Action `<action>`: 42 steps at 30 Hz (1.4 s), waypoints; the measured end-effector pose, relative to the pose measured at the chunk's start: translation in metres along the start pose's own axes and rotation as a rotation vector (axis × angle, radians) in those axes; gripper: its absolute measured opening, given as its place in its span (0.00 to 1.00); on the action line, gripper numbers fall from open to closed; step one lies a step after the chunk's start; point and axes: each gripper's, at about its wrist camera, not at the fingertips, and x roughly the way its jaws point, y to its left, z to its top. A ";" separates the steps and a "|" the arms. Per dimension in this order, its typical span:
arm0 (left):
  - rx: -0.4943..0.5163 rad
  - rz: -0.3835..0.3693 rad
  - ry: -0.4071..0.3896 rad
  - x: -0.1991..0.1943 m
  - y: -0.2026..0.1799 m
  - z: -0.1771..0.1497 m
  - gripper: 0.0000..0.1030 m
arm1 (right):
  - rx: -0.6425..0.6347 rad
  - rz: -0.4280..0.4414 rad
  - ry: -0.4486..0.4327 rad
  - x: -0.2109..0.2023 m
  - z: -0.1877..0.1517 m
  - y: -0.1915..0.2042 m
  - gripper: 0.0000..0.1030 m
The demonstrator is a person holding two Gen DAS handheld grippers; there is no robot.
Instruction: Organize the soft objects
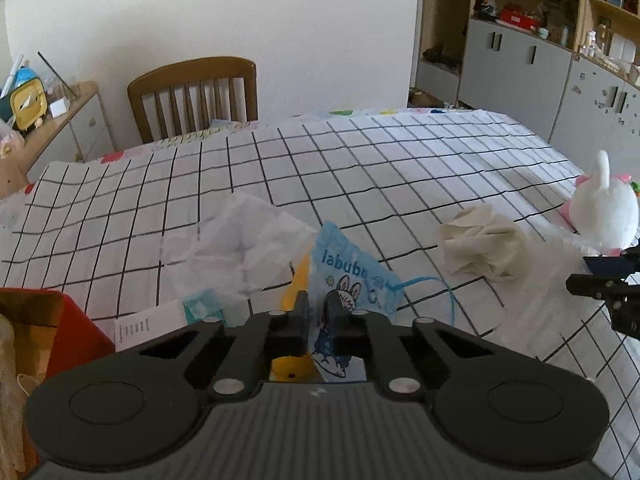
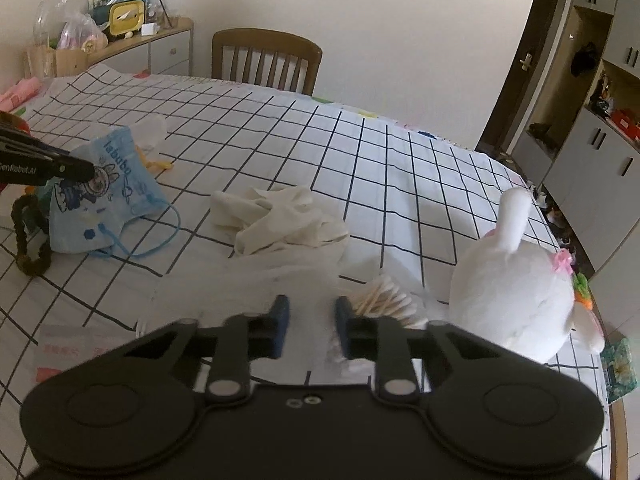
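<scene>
Item: blue labubu pouch [image 1: 352,280], near the table's [image 1: 360,160] left edge, pinched in your left gripper [image 1: 316,308], presumably to lift it for sorting. Your right gripper [image 2: 312,320] has narrowed over a filmy white sheet [image 2: 256,284] at the near edge; whether its pads bite cannot be told. Cream cloth [image 2: 280,220] lies mid-table, white plush rabbit [image 2: 516,292] by the right edge. Only the right view shows the cotton swabs [image 2: 388,300] and brown scrunchie [image 2: 28,240]; only the left shows the red box [image 1: 60,320].

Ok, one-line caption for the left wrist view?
Left hand-held gripper shut on a blue labubu pouch above a grid tablecloth, crumpled cream cloth nearby.
</scene>
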 end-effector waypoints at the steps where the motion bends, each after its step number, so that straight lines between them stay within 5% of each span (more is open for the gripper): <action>1: 0.003 0.000 -0.003 -0.001 -0.001 0.001 0.05 | 0.007 0.004 -0.005 -0.002 0.001 -0.001 0.14; 22: -0.041 -0.059 -0.089 -0.063 0.010 0.006 0.02 | 0.168 0.106 -0.161 -0.088 0.022 -0.005 0.10; 42: -0.092 -0.106 0.020 -0.055 0.023 -0.017 0.05 | 0.179 0.137 -0.127 -0.089 0.013 0.011 0.10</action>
